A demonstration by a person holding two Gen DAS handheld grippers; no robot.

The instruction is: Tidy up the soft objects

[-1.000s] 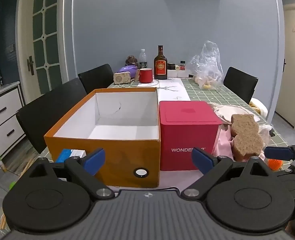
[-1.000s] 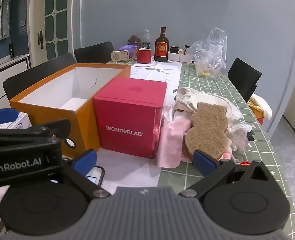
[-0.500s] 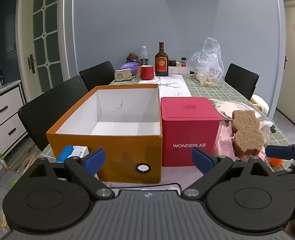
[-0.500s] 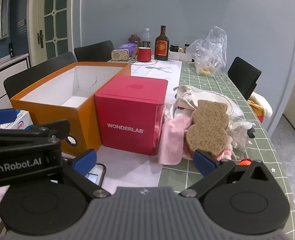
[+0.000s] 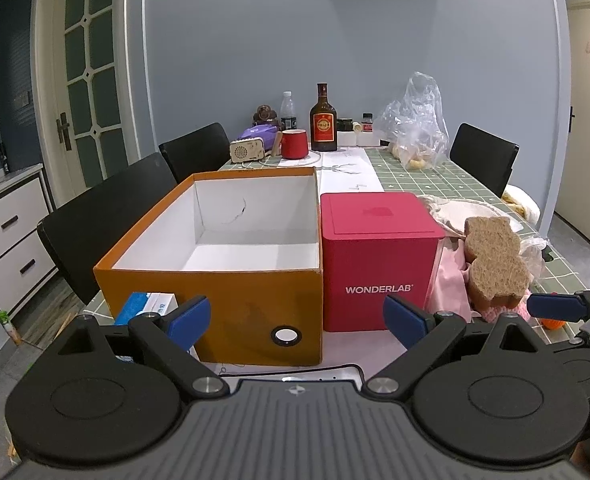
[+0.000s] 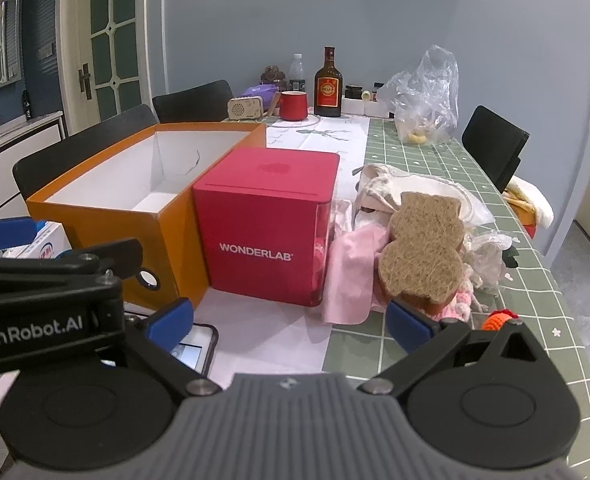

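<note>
- The left gripper (image 5: 297,320), jaws spread wide and holding nothing, hovers at the bottom of the frame before an open orange box (image 5: 223,304).
- The right gripper (image 6: 289,320), equally wide and empty, faces a red WONDERLAB box (image 6: 269,220) at centre.
- A brown bear-shaped sponge (image 6: 423,254) lies on pink cloth (image 6: 351,272), right of centre, beside the red box.

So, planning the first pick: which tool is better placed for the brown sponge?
Right tool: the brown sponge lies just past its open fingertips. Left tool faces the orange box.
</note>
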